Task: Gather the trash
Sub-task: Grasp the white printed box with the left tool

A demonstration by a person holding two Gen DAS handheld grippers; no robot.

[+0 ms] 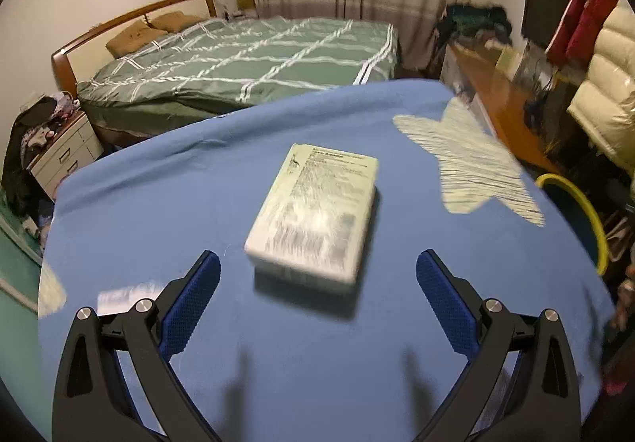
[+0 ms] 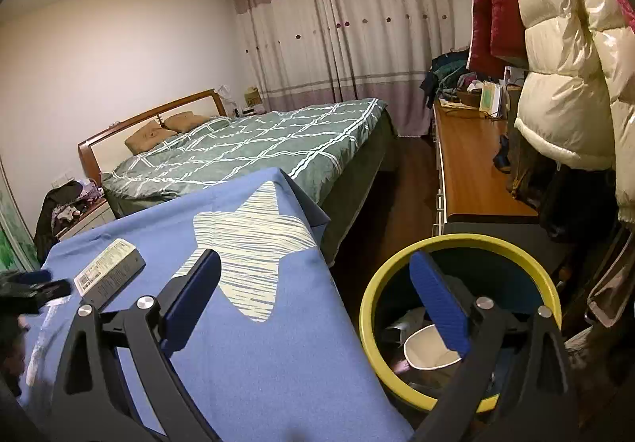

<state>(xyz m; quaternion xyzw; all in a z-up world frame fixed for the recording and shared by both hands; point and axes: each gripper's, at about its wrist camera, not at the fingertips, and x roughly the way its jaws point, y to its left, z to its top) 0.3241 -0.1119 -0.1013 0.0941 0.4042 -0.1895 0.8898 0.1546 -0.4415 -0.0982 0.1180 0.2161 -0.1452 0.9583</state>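
Observation:
A white printed box (image 1: 315, 213) lies flat on the blue cloth-covered table (image 1: 158, 227), just ahead of my open left gripper (image 1: 317, 283), whose blue pads stand wide on either side of its near end. The same box (image 2: 109, 271) shows at the left in the right wrist view, with the left gripper's dark fingers beside it. My right gripper (image 2: 315, 293) is open and holds nothing; it hangs over the table's right edge and the yellow-rimmed bin (image 2: 401, 255). A white paper cup (image 2: 426, 352) and other scraps lie inside the bin.
A pale striped star (image 2: 246, 239) is printed on the cloth. A bed with a green checked cover (image 2: 254, 148) stands beyond the table. A long wooden counter (image 2: 472, 168) runs on the right, with hanging puffer jackets (image 2: 567, 56) above the bin. A nightstand (image 1: 63, 152) is at far left.

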